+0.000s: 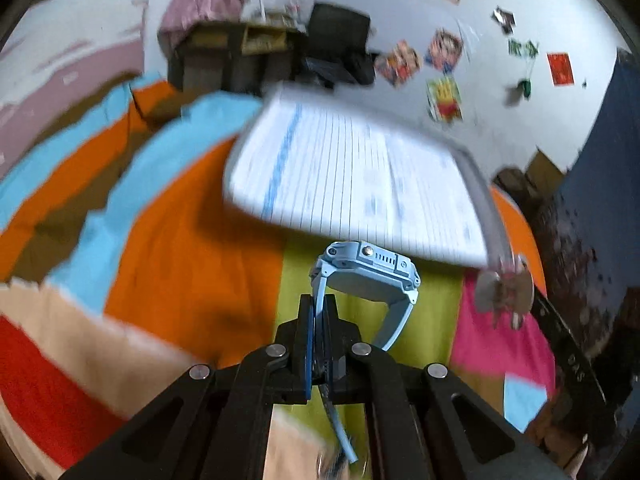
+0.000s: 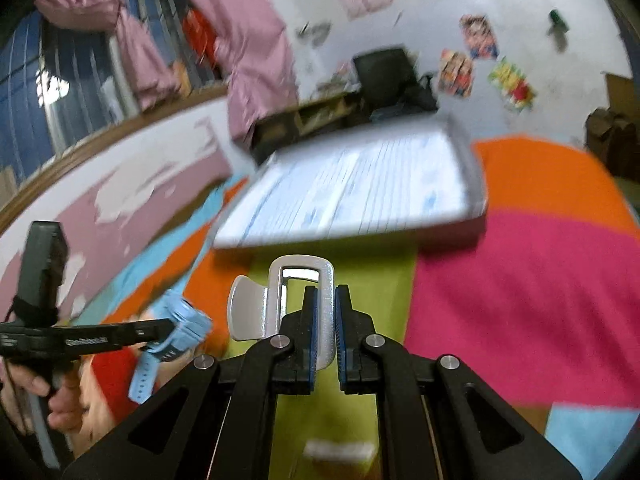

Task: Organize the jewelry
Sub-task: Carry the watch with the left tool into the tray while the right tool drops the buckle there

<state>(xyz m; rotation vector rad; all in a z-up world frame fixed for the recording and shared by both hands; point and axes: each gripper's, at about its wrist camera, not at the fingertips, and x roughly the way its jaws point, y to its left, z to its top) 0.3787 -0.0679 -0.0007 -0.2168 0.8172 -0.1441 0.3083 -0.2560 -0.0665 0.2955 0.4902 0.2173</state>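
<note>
My left gripper (image 1: 319, 308) is shut on the strap of a light blue watch (image 1: 368, 270) and holds it above the patchwork cloth; the watch also shows in the right wrist view (image 2: 182, 330), held out by the left gripper (image 2: 160, 330) at lower left. My right gripper (image 2: 325, 300) is shut on a silver metal clip (image 2: 276, 300) with a rectangular loop, held above the green patch. A grey tray (image 1: 480, 196) lined with ruled paper lies just beyond both grippers, also in the right wrist view (image 2: 472, 184).
A bright patchwork cloth (image 1: 192, 248) of orange, blue, green and pink covers the surface (image 2: 520, 300). A round silver piece (image 1: 504, 292) shows by the tray's near corner. Behind stand a desk (image 1: 224, 52), a black chair (image 2: 384, 72), pink curtains and a postered wall.
</note>
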